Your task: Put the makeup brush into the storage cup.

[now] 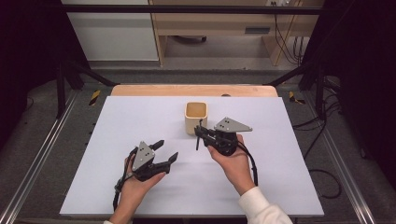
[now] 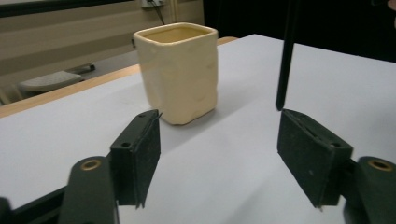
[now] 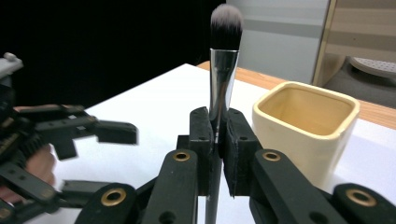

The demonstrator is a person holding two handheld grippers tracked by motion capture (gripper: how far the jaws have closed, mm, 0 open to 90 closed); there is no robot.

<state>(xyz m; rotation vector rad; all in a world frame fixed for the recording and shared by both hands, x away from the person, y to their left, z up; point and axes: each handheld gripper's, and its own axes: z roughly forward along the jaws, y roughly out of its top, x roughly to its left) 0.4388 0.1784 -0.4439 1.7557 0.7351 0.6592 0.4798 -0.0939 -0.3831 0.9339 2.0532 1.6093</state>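
Note:
A cream square cup [image 1: 196,116] stands upright at the middle back of the white tabletop [image 1: 140,116]. Just in front of it, my right gripper [image 1: 201,134] is shut on a makeup brush [image 1: 198,138] and holds it upright. In the right gripper view the pads [image 3: 202,135] clamp the silver ferrule of the brush [image 3: 223,70], bristles up, with the cup [image 3: 306,126] to the right. My left gripper [image 1: 168,151] is open and holds nothing, to the left of the right hand. Its view faces the cup [image 2: 180,70], with the brush's black handle [image 2: 286,56] hanging at the right.
A wooden table edge [image 1: 194,89] runs behind the white surface. Beyond it stand a white cabinet [image 1: 112,32] and a wooden desk [image 1: 224,23]. Metal rails [image 1: 37,158] flank the table, and cables [image 1: 327,177] lie on the floor at the right.

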